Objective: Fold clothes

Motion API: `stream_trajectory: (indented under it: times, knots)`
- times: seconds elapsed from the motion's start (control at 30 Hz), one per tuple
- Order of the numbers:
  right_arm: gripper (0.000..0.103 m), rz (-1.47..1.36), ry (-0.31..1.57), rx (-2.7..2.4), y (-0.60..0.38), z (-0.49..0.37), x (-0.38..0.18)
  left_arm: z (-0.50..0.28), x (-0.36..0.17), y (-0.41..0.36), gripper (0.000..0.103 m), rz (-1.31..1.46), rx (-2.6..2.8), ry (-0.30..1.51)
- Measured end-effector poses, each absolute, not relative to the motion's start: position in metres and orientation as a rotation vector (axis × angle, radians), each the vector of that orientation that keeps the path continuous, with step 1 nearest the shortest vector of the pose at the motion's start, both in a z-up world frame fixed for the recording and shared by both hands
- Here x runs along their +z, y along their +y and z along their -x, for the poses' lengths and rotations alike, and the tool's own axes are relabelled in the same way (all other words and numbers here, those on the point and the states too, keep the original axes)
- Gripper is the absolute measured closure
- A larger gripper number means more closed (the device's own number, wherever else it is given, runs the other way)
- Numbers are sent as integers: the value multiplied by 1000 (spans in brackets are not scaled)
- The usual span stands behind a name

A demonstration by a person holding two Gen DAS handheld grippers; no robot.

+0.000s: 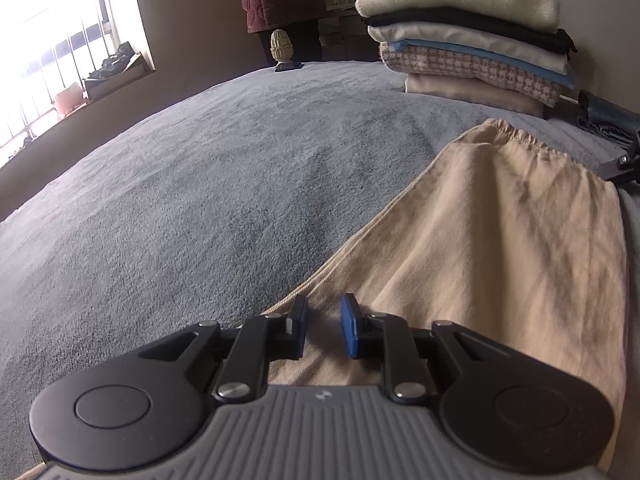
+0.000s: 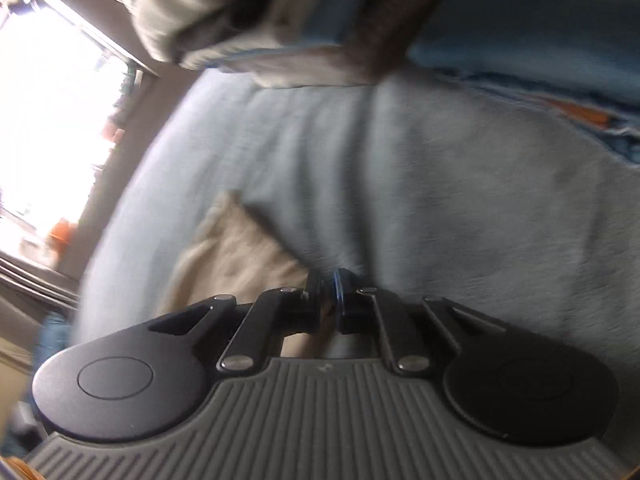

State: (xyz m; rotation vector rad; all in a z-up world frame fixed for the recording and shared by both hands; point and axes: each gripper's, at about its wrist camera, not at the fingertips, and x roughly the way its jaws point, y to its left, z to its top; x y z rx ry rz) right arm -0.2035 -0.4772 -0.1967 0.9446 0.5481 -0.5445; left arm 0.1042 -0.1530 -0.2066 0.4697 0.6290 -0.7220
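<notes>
Folding looks partly done, judging by the stack of folded clothes [image 1: 472,36] at the far side of the grey blanket [image 1: 200,184]; I count about seven layers there. From my left wrist, one beige garment [image 1: 480,248] with a gathered waistband lies spread flat, not yet folded. My left gripper [image 1: 323,330] sits over its near edge, jaws slightly apart with cloth between them, though I cannot tell if the pads truly pinch it.

From my right wrist (blurred), my right gripper [image 2: 327,300] has its jaws together at a corner of that beige garment [image 2: 236,256]; whether cloth is caught, I cannot say. Denim [image 2: 540,28] lies beyond.
</notes>
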Motion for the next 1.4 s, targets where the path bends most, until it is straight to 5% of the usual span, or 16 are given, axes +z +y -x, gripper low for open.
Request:
stream_trajectory:
  times: [0.3, 0.47, 0.67, 1.03, 1.27, 1.4]
  knots:
    - [98, -363, 563, -309, -419, 167, -140, -110, -205, -152, 83, -472, -746, 645]
    - [100, -31, 710, 29, -361, 133, -163, -118, -203, -147, 83, -443, -780, 675]
    - [103, -94, 778, -236, -418, 161, -174, -131, -203, -140, 81, -385, -826, 712]
    - [101, 144, 795, 206, -321, 65, -178, -153, -201, -139, 81, -391, -918, 776]
    - [102, 90, 972, -95, -377, 115, -176, -155, -204, -132, 81, -386, -965, 756]
    - [98, 74, 917, -102, -372, 106, -159, -154, -204, -129, 81, -376, -968, 748]
